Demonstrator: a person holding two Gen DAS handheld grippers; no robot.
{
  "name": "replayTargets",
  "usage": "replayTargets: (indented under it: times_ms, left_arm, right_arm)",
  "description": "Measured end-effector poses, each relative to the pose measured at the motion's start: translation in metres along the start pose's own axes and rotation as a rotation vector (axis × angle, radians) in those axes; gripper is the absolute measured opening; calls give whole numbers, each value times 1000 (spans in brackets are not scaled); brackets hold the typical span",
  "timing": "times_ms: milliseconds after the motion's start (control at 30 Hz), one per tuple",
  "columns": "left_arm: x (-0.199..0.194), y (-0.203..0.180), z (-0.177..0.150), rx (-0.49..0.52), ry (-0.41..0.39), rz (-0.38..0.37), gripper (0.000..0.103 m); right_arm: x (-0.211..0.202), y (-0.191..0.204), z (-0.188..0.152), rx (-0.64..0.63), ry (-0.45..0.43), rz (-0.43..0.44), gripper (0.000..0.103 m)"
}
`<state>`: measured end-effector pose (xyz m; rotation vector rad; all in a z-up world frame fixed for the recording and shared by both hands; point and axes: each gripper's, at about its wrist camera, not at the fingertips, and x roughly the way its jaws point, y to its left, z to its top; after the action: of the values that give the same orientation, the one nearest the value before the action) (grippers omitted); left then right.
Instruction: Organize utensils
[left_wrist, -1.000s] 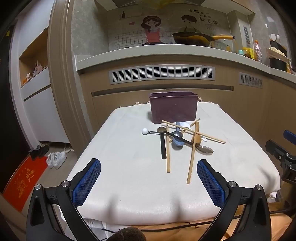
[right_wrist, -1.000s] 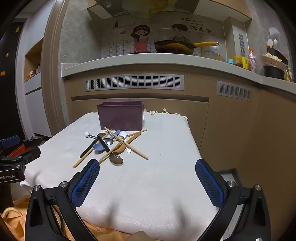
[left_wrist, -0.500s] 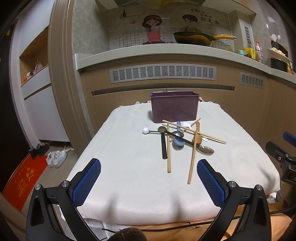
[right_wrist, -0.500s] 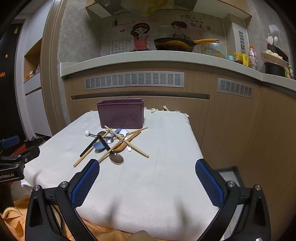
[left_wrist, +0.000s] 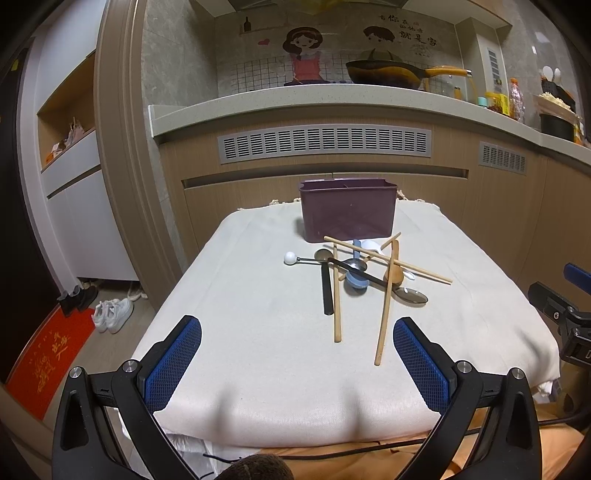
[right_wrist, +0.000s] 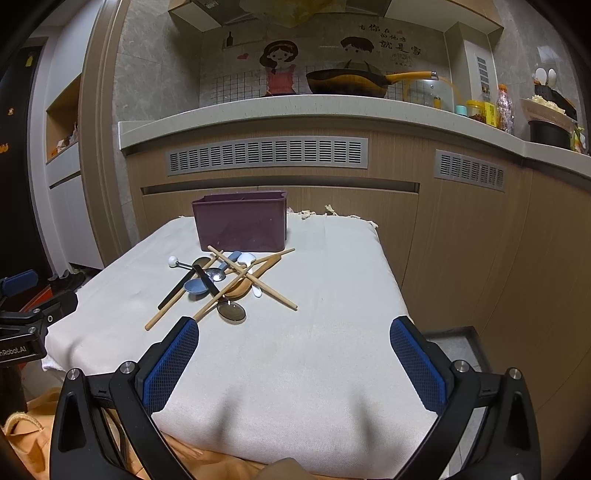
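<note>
A purple utensil box (left_wrist: 347, 208) (right_wrist: 242, 220) stands at the far side of a table draped in a white cloth (left_wrist: 258, 325) (right_wrist: 314, 332). In front of it lies a crossed pile of utensils: wooden chopsticks (left_wrist: 385, 317) (right_wrist: 255, 277), a blue spoon (left_wrist: 357, 281) (right_wrist: 197, 286), a metal spoon (left_wrist: 412, 296) (right_wrist: 231, 310), a wooden spoon (left_wrist: 393, 274) and a black-handled utensil (left_wrist: 326, 288). My left gripper (left_wrist: 297, 345) is open and empty near the table's front edge. My right gripper (right_wrist: 294, 343) is open and empty, to the right of the pile.
A kitchen counter (left_wrist: 332, 99) with a pan (left_wrist: 384, 72) runs behind the table. Shoes (left_wrist: 112, 314) and a red mat (left_wrist: 40, 354) lie on the floor at the left. Orange fabric (right_wrist: 29, 417) hangs below the front edge.
Both views have shifted very slightly; the utensils and box have not moved, and both grippers remain open.
</note>
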<state>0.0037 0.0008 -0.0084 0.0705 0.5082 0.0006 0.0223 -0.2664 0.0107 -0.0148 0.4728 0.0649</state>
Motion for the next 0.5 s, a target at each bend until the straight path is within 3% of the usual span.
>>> replayTargets:
  times_ms: [500]
  left_arm:
    - [2,-1,-2,3,11,2,103]
  right_arm:
    - [-1,-1,1,6,8,3,103]
